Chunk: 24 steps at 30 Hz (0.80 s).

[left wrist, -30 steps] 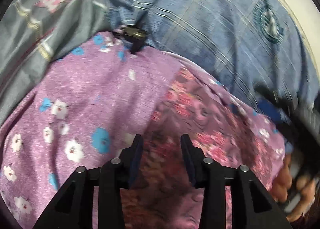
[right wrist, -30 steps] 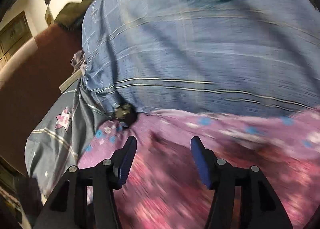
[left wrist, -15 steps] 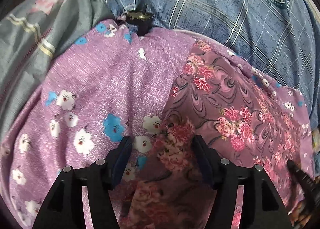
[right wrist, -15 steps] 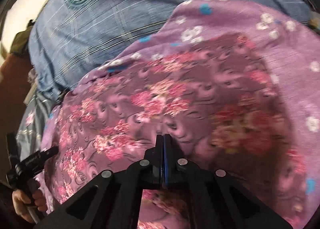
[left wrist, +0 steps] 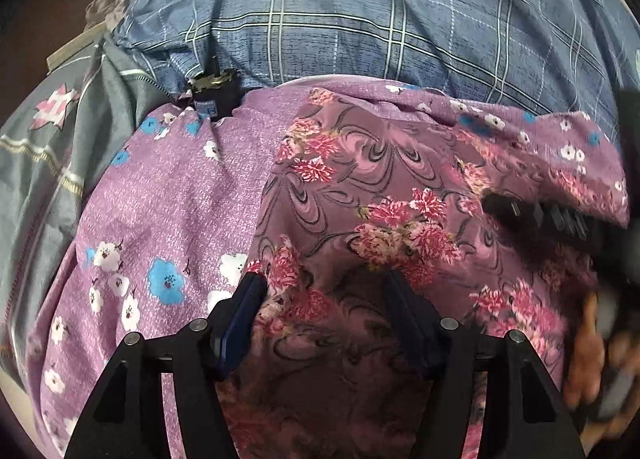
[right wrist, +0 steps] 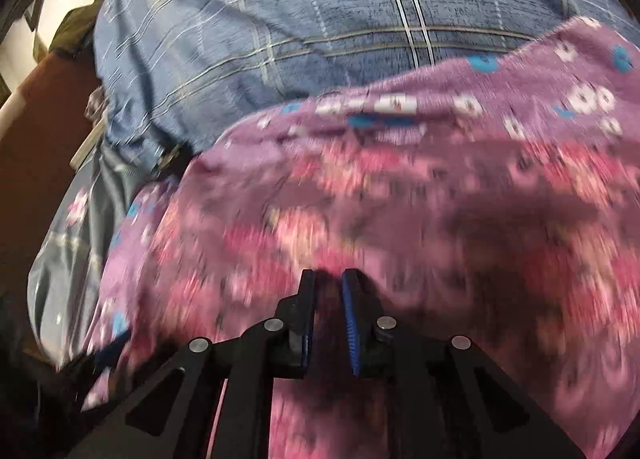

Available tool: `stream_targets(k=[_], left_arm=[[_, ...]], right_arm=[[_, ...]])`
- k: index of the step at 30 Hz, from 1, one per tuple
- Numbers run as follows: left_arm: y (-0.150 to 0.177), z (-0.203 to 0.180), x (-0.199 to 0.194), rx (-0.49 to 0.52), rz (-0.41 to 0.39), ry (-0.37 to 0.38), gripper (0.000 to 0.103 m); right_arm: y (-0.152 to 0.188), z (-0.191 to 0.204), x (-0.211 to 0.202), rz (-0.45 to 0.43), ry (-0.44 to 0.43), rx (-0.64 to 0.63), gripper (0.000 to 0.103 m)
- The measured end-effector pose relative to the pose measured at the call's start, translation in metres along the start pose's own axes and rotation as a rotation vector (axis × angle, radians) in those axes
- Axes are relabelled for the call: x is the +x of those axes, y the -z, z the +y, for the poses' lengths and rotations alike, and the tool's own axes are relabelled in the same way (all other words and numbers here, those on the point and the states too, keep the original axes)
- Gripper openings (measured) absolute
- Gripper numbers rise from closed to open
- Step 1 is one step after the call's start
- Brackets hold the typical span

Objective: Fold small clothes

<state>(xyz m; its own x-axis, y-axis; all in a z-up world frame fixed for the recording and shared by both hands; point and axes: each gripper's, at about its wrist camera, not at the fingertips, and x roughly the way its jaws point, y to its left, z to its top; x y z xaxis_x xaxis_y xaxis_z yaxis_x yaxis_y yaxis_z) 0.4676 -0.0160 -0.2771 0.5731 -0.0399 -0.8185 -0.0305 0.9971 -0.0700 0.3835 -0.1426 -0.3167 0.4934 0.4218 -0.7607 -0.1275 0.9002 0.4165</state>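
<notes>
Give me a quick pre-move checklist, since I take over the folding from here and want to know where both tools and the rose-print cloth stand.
1. Left tool open, fingers astride the near edge of the rose-print cloth: ok.
2. Right tool gripping that cloth: cannot tell; the fingers stand a narrow gap apart and the right wrist view is motion-blurred.
3. Rose-print cloth lies on the purple flowered cloth, not mixed with the blue plaid bedding: ok.
4. Rose-print cloth flat: not ok, wrinkled near the left tool.
5. Small dark object at the purple cloth's far edge, apart from both tools: ok.
</notes>
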Motion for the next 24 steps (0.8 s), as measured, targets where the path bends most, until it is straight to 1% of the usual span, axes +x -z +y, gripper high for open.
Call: stream_targets(k=[1,3,6,7,8,9,12,14,15,17,18,20,23,24], left_arm=[[0.000,0.000,0.001,0.004,0.001,0.001,0.065],[-0.002,-0.001,0.001,0.009,0.000,-0.002,0.068],[-0.006,0.005,0.005,-0.005,-0.001,-0.007,0.071],[-0.008,0.007,0.005,-0.016,-0.006,-0.006,0.071],[-0.010,0.010,0.007,-0.024,-0.014,-0.004,0.071],[-0.011,0.010,0.003,-0.031,-0.030,0.006,0.068],[-0.012,0.010,-0.006,-0.039,-0.073,0.041,0.068],[-0.010,0.009,-0.006,-0.036,-0.069,0.040,0.068],[-0.009,0.008,-0.005,-0.033,-0.060,0.032,0.069],[-0.008,0.006,0.005,-0.019,-0.014,-0.014,0.069],[-0.006,0.005,0.010,-0.009,0.000,-0.045,0.072],[-0.006,0.002,0.011,0.005,0.000,-0.065,0.073],[-0.003,0.000,0.009,0.033,0.015,-0.069,0.073],[-0.002,0.002,0.010,0.025,0.008,-0.067,0.075]], right_arm=[[-0.010,-0.003,0.005,0.014,-0.009,0.032,0.009],[-0.030,-0.008,0.018,0.046,0.020,0.083,0.008],[-0.044,-0.014,0.025,0.055,0.021,0.108,0.006],[-0.045,-0.014,0.020,0.050,0.017,0.108,0.006],[-0.044,-0.014,0.014,0.035,0.021,0.101,0.008],[-0.041,-0.015,0.004,0.006,0.032,0.092,0.016],[-0.029,-0.027,-0.034,-0.074,0.090,0.078,0.018],[-0.017,-0.044,-0.062,-0.103,0.144,0.084,0.019],[-0.012,-0.053,-0.071,-0.096,0.180,0.087,0.021],[0.003,-0.073,-0.087,-0.067,0.263,0.100,0.021],[0.012,-0.083,-0.094,-0.053,0.283,0.107,0.018],[0.031,-0.099,-0.106,-0.048,0.255,0.118,0.017],[0.056,-0.108,-0.123,-0.068,0.271,0.111,0.017],[0.063,-0.114,-0.130,-0.075,0.270,0.111,0.016]])
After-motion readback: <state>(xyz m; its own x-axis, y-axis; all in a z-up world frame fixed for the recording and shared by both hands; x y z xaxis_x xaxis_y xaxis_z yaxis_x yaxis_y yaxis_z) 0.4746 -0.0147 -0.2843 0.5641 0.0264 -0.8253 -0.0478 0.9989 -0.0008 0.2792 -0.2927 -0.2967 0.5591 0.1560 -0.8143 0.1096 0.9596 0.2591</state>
